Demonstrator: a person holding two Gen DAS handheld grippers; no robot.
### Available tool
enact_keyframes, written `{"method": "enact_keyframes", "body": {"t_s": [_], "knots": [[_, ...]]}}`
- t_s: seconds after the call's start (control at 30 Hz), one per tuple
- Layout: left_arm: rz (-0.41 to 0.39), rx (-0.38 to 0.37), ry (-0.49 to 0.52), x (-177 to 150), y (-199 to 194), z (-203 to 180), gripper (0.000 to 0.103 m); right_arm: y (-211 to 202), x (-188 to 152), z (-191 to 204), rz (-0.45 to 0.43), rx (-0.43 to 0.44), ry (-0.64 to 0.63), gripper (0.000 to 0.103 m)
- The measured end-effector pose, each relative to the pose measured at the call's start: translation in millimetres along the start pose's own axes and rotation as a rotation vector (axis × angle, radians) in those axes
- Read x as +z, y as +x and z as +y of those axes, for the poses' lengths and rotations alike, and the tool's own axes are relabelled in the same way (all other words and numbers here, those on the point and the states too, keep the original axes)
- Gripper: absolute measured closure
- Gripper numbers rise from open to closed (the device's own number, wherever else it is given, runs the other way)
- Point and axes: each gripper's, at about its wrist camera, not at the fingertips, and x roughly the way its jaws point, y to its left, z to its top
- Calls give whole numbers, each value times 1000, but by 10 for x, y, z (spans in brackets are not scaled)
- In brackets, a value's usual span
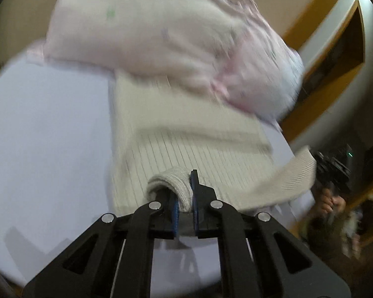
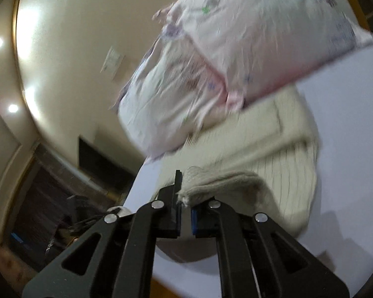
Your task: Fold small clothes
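Left wrist view: our left gripper (image 1: 185, 196) pinches the cream sweater (image 1: 186, 136) lying on the bed (image 1: 49, 136); our right gripper (image 2: 185, 198) clamps another knit edge. Uneven pulling could slip the knit and skew the fold.

Left gripper (image 1: 185, 196): jaws drawn close, clamped on a rolled knit cuff (image 1: 169, 186) held between the blue pads (image 1: 175, 213). Right gripper (image 2: 184, 198): jaws likewise near together, pinching a knit edge (image 2: 199, 193) at the tips. In the left wrist view the right gripper appears at far right, gripped from below by a hand (image 1: 332, 202); blur makes its finger positions uncertain, apparently a closed fist.
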Motion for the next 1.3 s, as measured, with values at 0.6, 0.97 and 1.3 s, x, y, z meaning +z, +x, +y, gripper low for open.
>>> {"method": "enact_keyframes", "body": {"t_s": [0.6,0.97,1.3], "knots": [[2,-102,-461,1076,1526,1050,92,1750,763,-1075,-39,-372,177,61],[68,62,-318,536,888,938,32,1067,531,-680,-298,-413,32,12],[106,80,-371,337,1304,802,55,1088,423,-774,-278,-318,48,11]]}}
